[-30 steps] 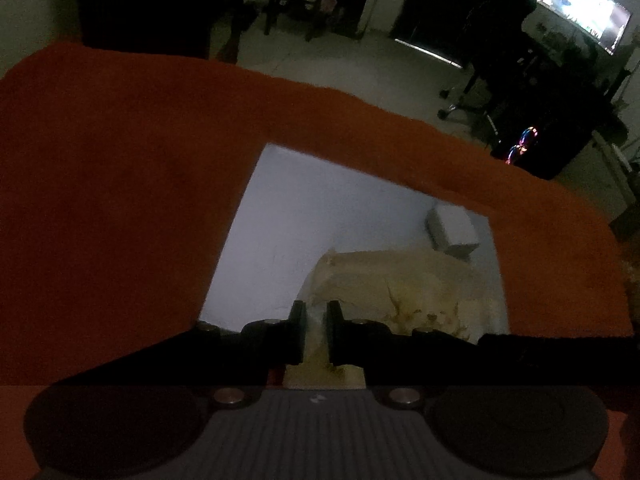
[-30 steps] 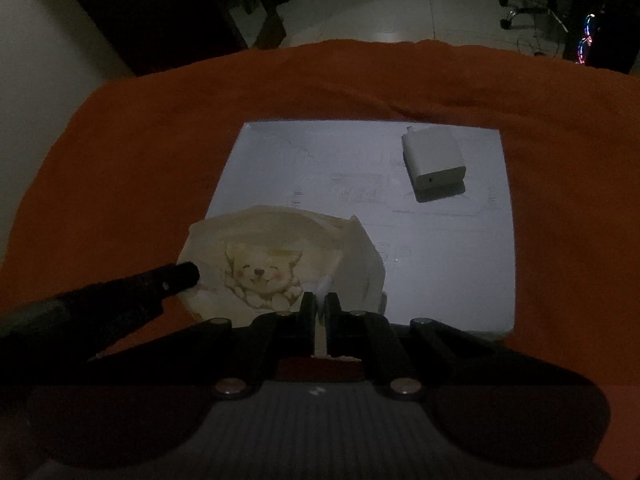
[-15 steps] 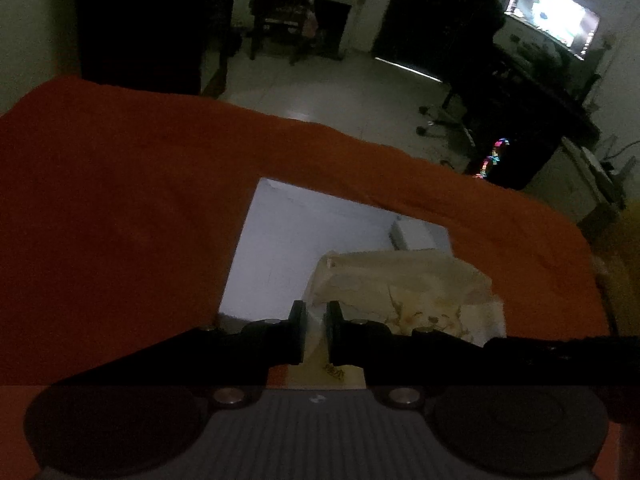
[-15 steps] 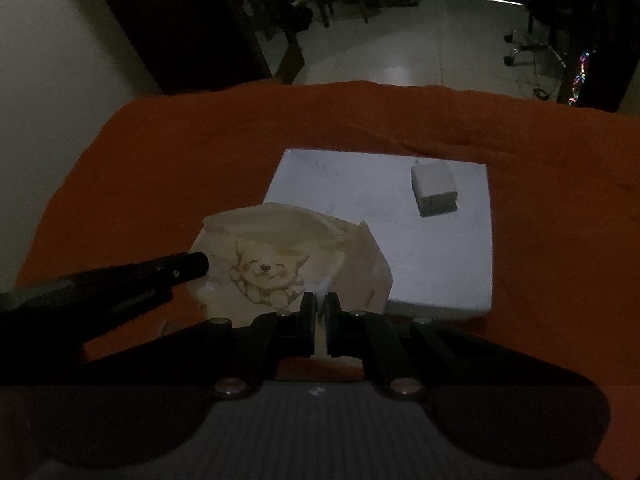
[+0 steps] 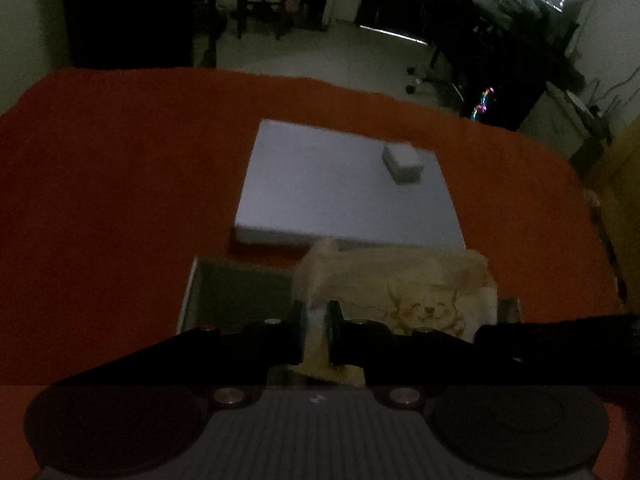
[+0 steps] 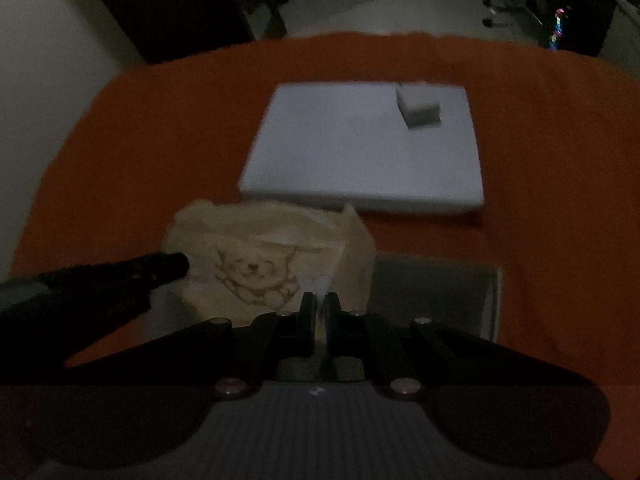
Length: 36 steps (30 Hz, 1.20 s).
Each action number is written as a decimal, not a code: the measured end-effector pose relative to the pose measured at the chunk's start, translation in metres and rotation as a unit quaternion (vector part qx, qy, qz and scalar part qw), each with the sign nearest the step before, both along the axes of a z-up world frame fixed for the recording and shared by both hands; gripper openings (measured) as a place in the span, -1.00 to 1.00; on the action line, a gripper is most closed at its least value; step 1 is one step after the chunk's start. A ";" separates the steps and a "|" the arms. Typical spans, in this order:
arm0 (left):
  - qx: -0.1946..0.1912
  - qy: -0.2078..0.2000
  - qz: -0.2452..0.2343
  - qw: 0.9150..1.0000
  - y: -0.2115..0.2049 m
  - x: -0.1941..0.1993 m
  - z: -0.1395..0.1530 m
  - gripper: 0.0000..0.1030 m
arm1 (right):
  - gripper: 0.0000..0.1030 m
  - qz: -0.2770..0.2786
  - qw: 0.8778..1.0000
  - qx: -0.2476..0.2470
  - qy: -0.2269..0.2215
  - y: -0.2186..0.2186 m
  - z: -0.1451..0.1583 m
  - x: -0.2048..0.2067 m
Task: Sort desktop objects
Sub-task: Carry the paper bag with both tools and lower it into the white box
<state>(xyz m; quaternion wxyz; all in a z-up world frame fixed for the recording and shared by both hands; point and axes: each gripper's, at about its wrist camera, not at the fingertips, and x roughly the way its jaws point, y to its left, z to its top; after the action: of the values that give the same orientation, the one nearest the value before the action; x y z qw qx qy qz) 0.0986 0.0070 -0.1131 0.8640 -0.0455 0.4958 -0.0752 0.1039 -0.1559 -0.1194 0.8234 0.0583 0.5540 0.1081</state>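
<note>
At the bottom centre of the left wrist view, the left tool (image 5: 317,334) has its jaws drawn narrow and pinched on one edge of a cream bag with a cartoon bear print (image 5: 424,300). In the right wrist view the right tool (image 6: 319,320) is likewise closed tight, nipping the bag's (image 6: 256,264) opposite edge at lower centre, so the bag hangs between the two tools, with the left tool's dark arm entering from the left edge of that frame. Just under and behind the bag sits a shallow grey tray (image 6: 436,292) with a pale rim; the part of its inside that shows looks bare, the rest is hidden by the bag. Farther up the frame, on the orange cloth covering the desk (image 6: 160,140), lies a flat white box (image 6: 360,152). A small white charger block (image 6: 418,106) rests on the box's far right corner. Both views are dim and somewhat blurred.
</note>
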 end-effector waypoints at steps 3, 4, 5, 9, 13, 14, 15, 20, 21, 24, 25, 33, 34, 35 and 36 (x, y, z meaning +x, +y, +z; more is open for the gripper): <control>0.014 0.016 0.011 1.000 -0.001 -0.013 -0.010 -0.84 | -0.88 -0.025 1.000 0.013 0.010 -0.001 -0.011 -0.020; 0.021 0.016 0.011 1.000 -0.002 -0.017 -0.013 -0.84 | -0.88 -0.034 0.999 0.016 0.012 -0.001 -0.015 -0.027; 0.028 0.013 0.006 0.999 -0.005 -0.022 -0.015 -0.84 | -0.88 -0.040 0.999 0.016 0.012 -0.001 -0.019 -0.033; 0.033 0.025 0.001 0.999 -0.011 -0.032 -0.035 -0.83 | -0.88 -0.047 0.999 -0.001 0.021 -0.002 -0.040 -0.049; 0.045 0.051 0.003 0.998 -0.008 -0.037 -0.064 -0.84 | -0.88 -0.035 0.999 -0.012 0.036 0.000 -0.061 -0.056; 0.049 0.055 0.002 0.997 -0.007 -0.038 -0.069 -0.84 | -0.88 -0.031 0.999 -0.015 0.041 0.001 -0.065 -0.057; 0.053 0.059 -0.001 0.997 -0.007 -0.040 -0.073 -0.84 | -0.88 -0.027 0.998 -0.019 0.046 0.002 -0.070 -0.059; 0.071 0.075 -0.012 0.995 -0.011 -0.048 -0.087 -0.83 | -0.87 -0.020 0.997 -0.030 0.068 0.005 -0.084 -0.064; 0.075 0.076 -0.014 0.994 -0.012 -0.048 -0.089 -0.84 | -0.87 -0.018 0.997 -0.032 0.070 0.006 -0.085 -0.065; 0.082 0.078 -0.016 0.993 -0.013 -0.050 -0.092 -0.83 | -0.86 -0.018 0.997 -0.035 0.074 0.008 -0.086 -0.067; 0.083 0.078 -0.016 0.993 -0.012 -0.050 -0.092 -0.83 | -0.86 -0.017 0.996 -0.035 0.076 0.009 -0.087 -0.067; 0.062 0.084 0.006 0.995 -0.005 -0.050 -0.088 -0.58 | -0.58 -0.023 0.994 -0.028 0.104 0.004 -0.091 -0.063; 0.053 0.082 0.012 0.995 -0.003 -0.049 -0.085 -0.39 | -0.31 -0.025 0.994 -0.030 0.106 0.003 -0.089 -0.061; 0.052 0.077 0.017 0.996 -0.001 -0.047 -0.079 0.08 | -0.24 -0.028 0.994 -0.031 0.101 0.001 -0.084 -0.058; 0.059 0.064 0.019 0.996 -0.001 -0.046 -0.072 0.30 | -0.20 -0.030 0.995 -0.030 0.094 -0.001 -0.076 -0.055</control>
<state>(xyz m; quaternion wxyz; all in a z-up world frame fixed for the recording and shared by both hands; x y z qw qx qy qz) 0.0529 0.0062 -0.1853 0.8330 -0.0085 0.5525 -0.0260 0.0485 -0.1574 -0.1958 0.7720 0.0600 0.6298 0.0605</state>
